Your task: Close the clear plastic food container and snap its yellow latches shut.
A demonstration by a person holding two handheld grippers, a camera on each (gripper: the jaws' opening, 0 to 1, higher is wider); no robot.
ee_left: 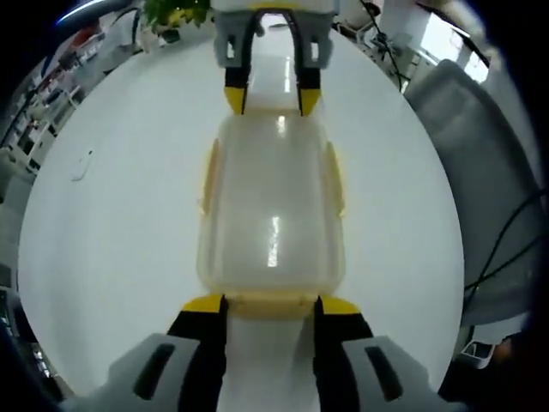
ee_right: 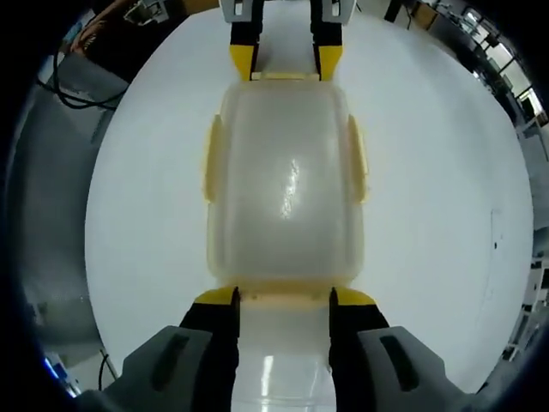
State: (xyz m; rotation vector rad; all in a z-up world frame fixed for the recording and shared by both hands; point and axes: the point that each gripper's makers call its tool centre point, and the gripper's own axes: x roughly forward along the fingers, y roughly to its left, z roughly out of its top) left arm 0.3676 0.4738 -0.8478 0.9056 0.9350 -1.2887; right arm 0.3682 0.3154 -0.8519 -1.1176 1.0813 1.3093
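Observation:
The clear plastic container [ee_left: 273, 206] lies lengthwise on the white table [ee_left: 111, 257] with its lid on. Yellow latches [ee_left: 210, 176] run along both long sides, and another yellow latch [ee_left: 270, 302] is at the near short end. My left gripper [ee_left: 271, 305] is open, its yellow tips against that near end on either side of the latch. Facing it, my right gripper [ee_left: 271, 96] is open at the far end. In the right gripper view the container [ee_right: 287, 184] has my right gripper [ee_right: 284, 299] at its near end and the left gripper [ee_right: 286, 60] at the far end.
A grey office chair [ee_left: 480, 112] stands past the table's right edge, with dark cables [ee_left: 506, 249] beside it. A green plant [ee_left: 176, 10] is at the far side. A small flat item [ee_left: 81, 167] lies on the table to the left.

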